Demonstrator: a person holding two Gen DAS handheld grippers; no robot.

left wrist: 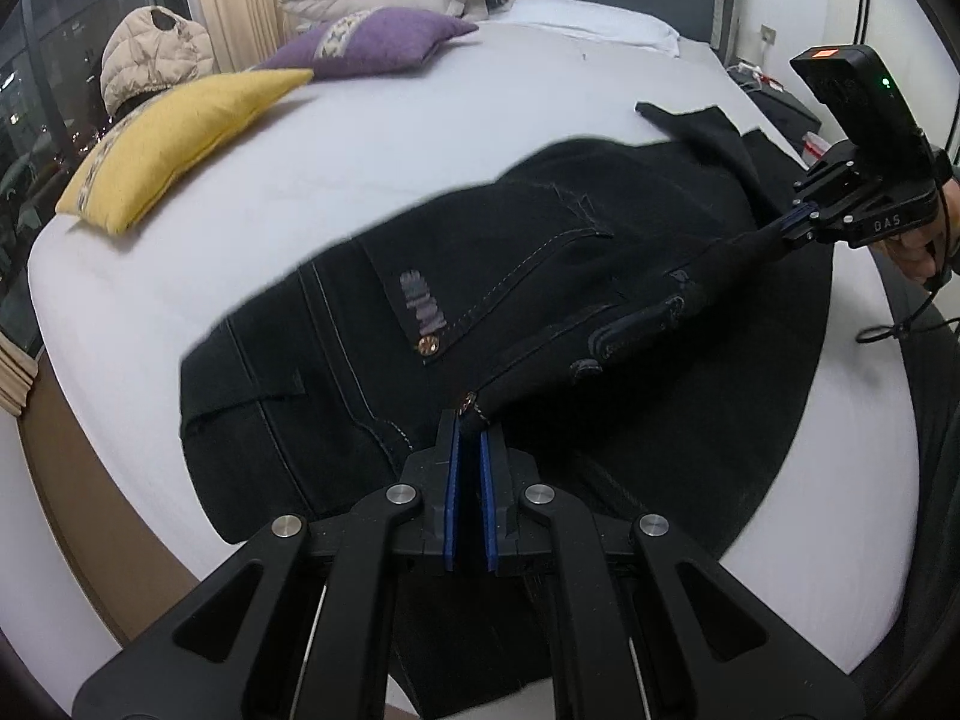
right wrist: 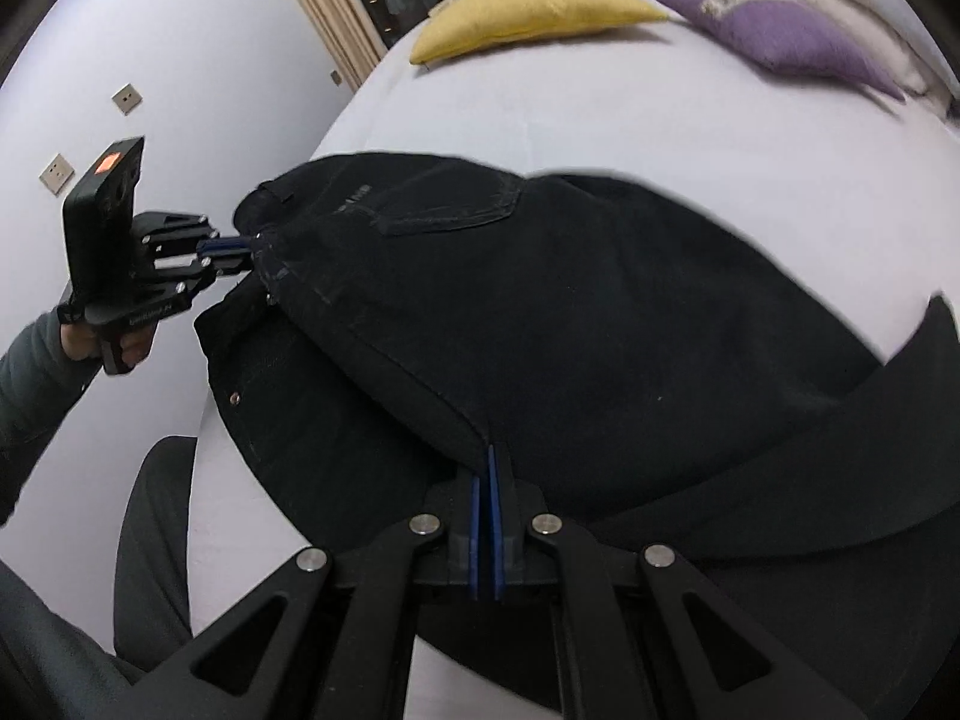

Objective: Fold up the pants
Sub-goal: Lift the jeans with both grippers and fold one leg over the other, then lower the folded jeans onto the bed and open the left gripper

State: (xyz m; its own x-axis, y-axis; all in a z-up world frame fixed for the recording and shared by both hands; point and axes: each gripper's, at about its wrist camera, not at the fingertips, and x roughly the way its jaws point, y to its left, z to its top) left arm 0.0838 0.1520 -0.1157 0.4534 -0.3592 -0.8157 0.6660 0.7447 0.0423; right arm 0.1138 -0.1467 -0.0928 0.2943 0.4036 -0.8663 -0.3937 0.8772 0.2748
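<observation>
Pants (left wrist: 540, 300) stretch lengthwise between my left gripper (left wrist: 470, 420) and right gripper (right wrist: 487, 450), both clamped on their lifted edge.

Even, soft indoor light fills both views, and the white bed sheet (left wrist: 420, 180) reads bright without glare. The window (left wrist: 36, 120) is dark, with only small points of light outside. The black pants (left wrist: 540, 300) swallow detail — seams barely show, and the far edge smears with motion blur. Fisheye bending curves the bed's edge strongly, and the corners darken into vignette. The yellow cushion (right wrist: 534, 12) looks slightly soft — shadows under it stay faint.
</observation>
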